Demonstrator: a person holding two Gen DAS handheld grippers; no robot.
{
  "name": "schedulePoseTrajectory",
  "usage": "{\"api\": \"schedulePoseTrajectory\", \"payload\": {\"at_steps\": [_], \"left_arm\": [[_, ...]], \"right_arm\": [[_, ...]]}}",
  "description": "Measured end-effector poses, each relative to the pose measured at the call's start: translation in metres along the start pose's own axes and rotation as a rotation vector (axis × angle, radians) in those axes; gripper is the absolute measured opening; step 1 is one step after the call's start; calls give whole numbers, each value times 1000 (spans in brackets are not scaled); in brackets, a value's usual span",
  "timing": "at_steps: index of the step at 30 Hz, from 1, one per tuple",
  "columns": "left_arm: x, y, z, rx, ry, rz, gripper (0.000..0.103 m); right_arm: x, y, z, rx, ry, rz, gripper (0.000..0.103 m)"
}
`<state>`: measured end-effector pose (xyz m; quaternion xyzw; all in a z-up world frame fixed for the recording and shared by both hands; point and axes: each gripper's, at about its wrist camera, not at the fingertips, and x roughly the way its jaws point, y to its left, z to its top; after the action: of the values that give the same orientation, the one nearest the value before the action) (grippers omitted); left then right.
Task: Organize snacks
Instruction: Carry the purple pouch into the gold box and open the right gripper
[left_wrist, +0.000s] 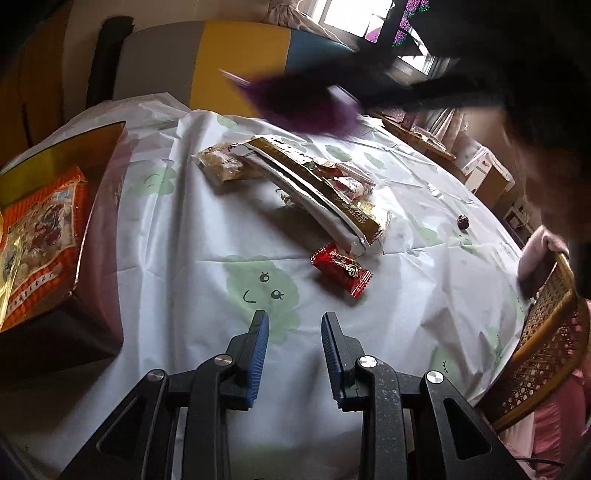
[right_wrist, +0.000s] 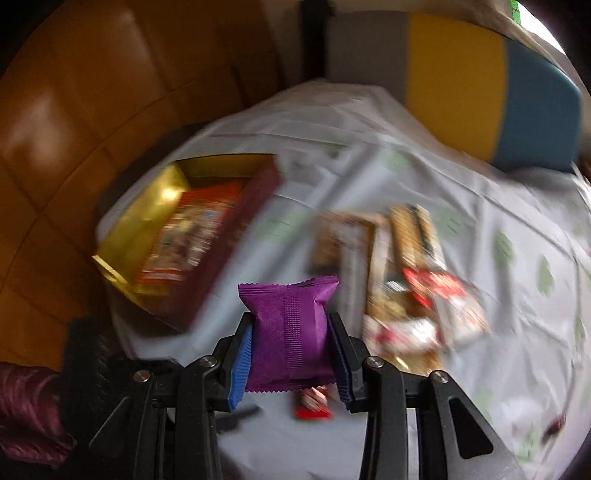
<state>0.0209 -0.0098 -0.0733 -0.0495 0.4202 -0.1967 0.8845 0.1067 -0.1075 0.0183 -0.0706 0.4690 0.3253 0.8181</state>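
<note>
Right tool around one purple packet; one red candy

**A home dining corner**

A round table wears a white cloth printed with green cartoon clouds. Snacks lie loose at its centre, and a gift box stands at the left edge. A grey, yellow and blue chair back fills the top centre, a cane chair the lower right. A window glows at the top.
</note>
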Motion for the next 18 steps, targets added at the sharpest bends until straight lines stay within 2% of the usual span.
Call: {"api": "schedulePoseTrajectory", "payload": {"at_steps": [8,10,12,18], "left_arm": [[-1,6,-3,-22,-10,-35,30],[-2,7,-4,-24,-11,-41,30],[-2,8,-4,-25,-12,-44,30],[-2,9,-5,-28,-13,-46,30]], "right_arm": [[33,77,60,-155,41,218,40],[48,92,69,-183,71,260,45],[58,101,71,-194,95,277,50],[61,91,66,-147,87,252,50]]}}
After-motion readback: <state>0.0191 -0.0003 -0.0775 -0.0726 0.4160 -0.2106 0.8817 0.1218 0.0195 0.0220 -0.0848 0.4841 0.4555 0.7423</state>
